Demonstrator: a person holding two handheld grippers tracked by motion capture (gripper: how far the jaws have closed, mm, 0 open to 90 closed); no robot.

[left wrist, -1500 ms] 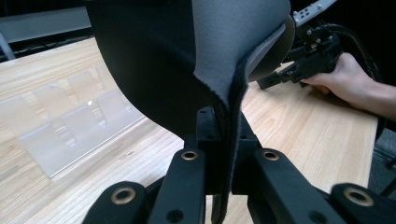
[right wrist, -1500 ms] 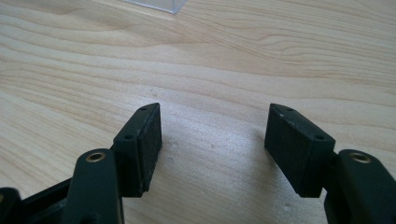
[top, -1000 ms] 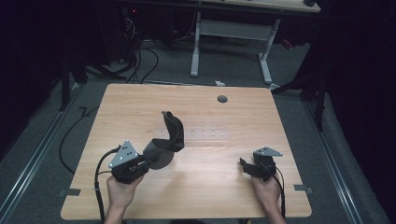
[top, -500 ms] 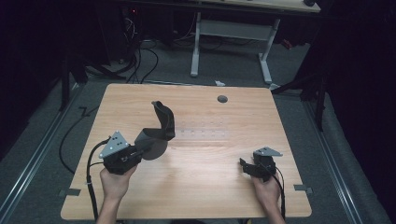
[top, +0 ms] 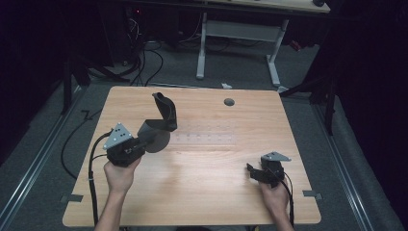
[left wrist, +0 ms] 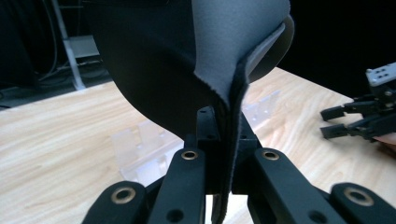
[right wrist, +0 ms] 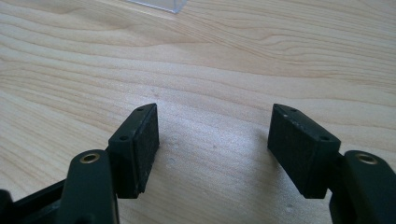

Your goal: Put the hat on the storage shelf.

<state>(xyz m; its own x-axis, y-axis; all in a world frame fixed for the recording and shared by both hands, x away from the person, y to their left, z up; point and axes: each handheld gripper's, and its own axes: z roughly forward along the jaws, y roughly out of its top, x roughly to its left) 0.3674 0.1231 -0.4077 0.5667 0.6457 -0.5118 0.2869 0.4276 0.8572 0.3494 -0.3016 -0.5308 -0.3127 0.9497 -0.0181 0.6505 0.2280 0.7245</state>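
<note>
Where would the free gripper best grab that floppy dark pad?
Probably the pad's raised flap, the upper end curling above the table, coming from the right. The left gripper already pinches the lower edge, and the right gripper rests open there.

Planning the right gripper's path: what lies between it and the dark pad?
In the high view, a clear plastic rack and bare table separate right gripper from dark pad.

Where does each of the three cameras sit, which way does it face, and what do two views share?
High view: above the table, looking down; both forearms, left gripper, right gripper.
Left gripper view: rides the left gripper, facing its pinched dark pad.
Right gripper view: rides the right gripper, facing bare wood.
Shared: high and left gripper views both show the clear rack.
</note>
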